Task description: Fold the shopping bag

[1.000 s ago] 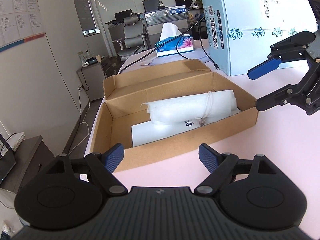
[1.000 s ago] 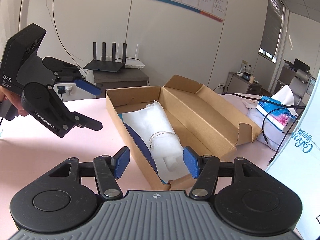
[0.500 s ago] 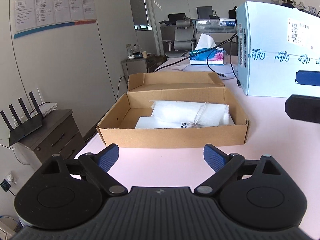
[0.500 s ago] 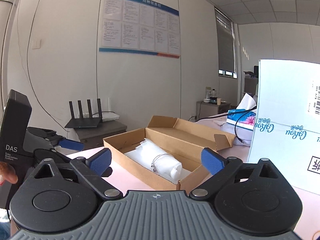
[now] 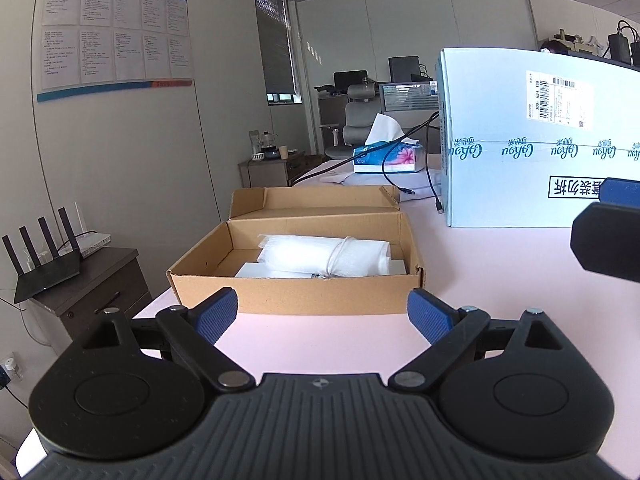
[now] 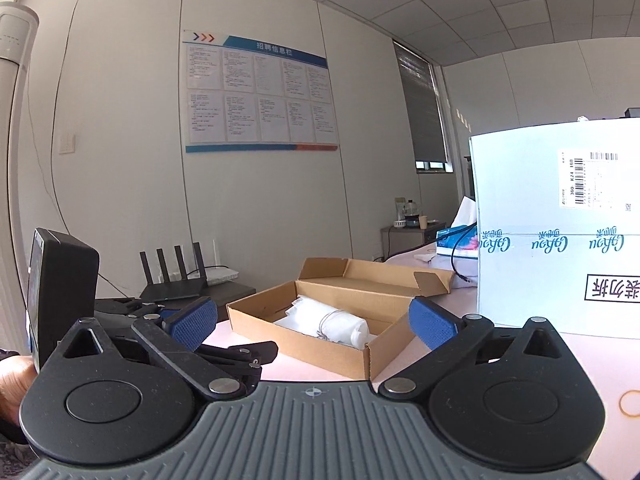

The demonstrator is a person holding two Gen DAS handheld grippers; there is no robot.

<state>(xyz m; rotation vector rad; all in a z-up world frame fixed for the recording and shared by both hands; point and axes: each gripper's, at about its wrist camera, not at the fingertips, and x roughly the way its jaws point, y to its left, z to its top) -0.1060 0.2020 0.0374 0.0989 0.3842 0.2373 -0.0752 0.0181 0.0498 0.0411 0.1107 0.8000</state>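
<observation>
The bag (image 5: 324,258) lies rolled and tied with a thin string inside the open carton (image 5: 294,294) on the pink tabletop (image 5: 500,280), resting on a flat white sheet. It looks light, soft and probably a little slick, so it should crush and slide rather than resist. The tied middle, or the free end toward the carton's right wall, seems the surest place to pinch. Both the left gripper (image 5: 322,316) and the right gripper (image 6: 312,322) stand with jaws spread wide and nothing between them, short of the carton. The carton's low walls call for reaching in from above. A tall blue box (image 5: 540,140) stands close on the right and a cable (image 5: 404,148) trails behind. The near tabletop is bare apart from a rubber band (image 6: 630,403) at the right.
</observation>
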